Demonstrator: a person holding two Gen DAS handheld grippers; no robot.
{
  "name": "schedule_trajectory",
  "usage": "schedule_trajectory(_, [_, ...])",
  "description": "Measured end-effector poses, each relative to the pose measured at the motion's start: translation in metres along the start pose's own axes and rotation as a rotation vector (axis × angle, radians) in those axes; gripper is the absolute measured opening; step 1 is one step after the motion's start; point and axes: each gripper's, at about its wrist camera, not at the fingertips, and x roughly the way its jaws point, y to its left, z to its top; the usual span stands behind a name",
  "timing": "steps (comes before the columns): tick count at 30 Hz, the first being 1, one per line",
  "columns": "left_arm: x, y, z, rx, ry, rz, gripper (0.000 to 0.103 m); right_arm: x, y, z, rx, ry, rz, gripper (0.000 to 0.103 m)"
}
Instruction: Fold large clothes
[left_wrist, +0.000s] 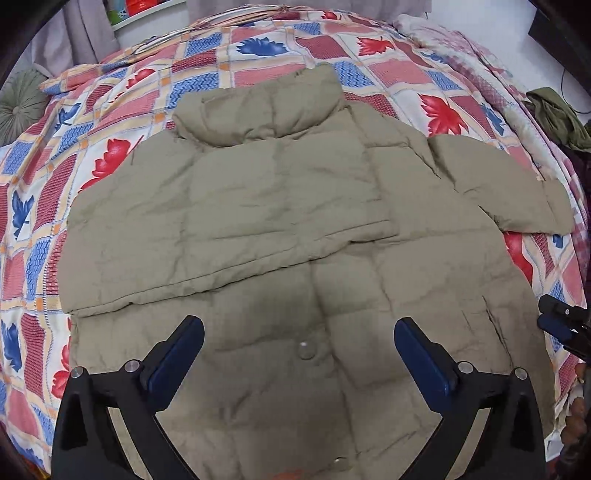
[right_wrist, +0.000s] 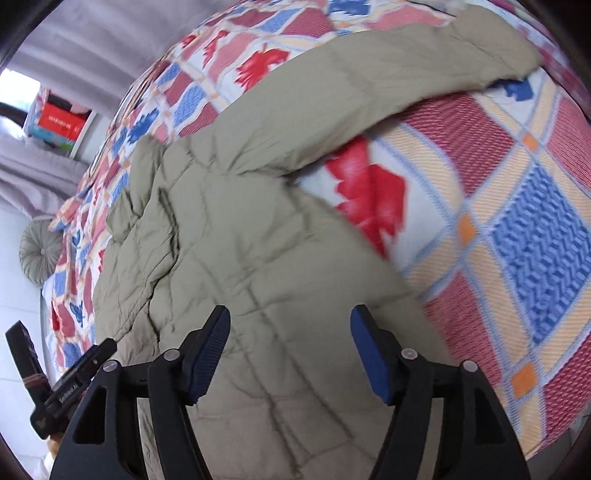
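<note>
A khaki padded jacket (left_wrist: 280, 192) lies flat on the bed, its collar (left_wrist: 258, 110) at the far end. One sleeve (left_wrist: 221, 240) is folded across the body. The other sleeve (left_wrist: 498, 184) lies spread out to the right. My left gripper (left_wrist: 299, 325) hangs open above the lower body, near a snap button (left_wrist: 306, 347), with nothing between its fingers. My right gripper (right_wrist: 291, 314) is open over the jacket (right_wrist: 258, 240) by its right side, with the spread sleeve (right_wrist: 406, 66) ahead of it. The pads press on nothing. Its tip shows at the right edge of the left wrist view.
A quilt (left_wrist: 388, 77) with red and blue leaf checks covers the bed. A round grey-green cushion (left_wrist: 18, 103) sits at the far left, and a white shelf (left_wrist: 147, 22) with boxes stands by grey curtains. A green cloth (left_wrist: 557, 114) lies at the right.
</note>
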Motion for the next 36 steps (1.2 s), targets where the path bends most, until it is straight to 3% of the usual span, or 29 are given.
schedule_trajectory(3, [0.006,-0.027,0.005,0.034,0.011,0.009,0.103,-0.01,-0.026,0.01,0.046,-0.022,0.008,0.072])
schedule_trajectory(6, [0.012,-0.049,0.01,0.048,0.028,-0.005,0.103,-0.02,-0.048,0.023,0.086,-0.066,0.031,0.087])
schedule_trajectory(9, [0.018,-0.067,0.015,0.054,0.031,0.024,0.103,-0.028,-0.071,0.037,0.126,-0.089,0.055,0.088])
schedule_trajectory(10, [0.019,-0.072,0.017,0.061,0.024,0.04,0.103,-0.03,-0.079,0.043,0.145,-0.105,0.059,0.098])
schedule_trajectory(11, [0.021,-0.078,0.02,0.069,0.02,0.052,0.103,-0.031,-0.085,0.048,0.159,-0.119,0.065,0.102])
schedule_trajectory(18, [0.038,-0.103,0.025,0.047,0.074,0.002,0.103,-0.028,-0.129,0.099,0.252,-0.12,0.114,0.103])
schedule_trajectory(26, [0.037,-0.12,0.032,-0.003,0.08,-0.014,0.103,-0.018,-0.18,0.16,0.498,-0.212,0.309,0.103])
schedule_trajectory(33, [0.028,-0.128,0.039,-0.028,0.05,0.001,0.103,0.007,-0.198,0.194,0.646,-0.198,0.434,0.099])
schedule_trajectory(35, [0.027,-0.129,0.04,-0.04,0.046,-0.003,0.103,0.014,-0.202,0.201,0.68,-0.179,0.458,0.086])
schedule_trajectory(36, [0.027,-0.129,0.04,-0.049,0.045,-0.007,0.103,0.019,-0.203,0.205,0.699,-0.159,0.462,0.071])
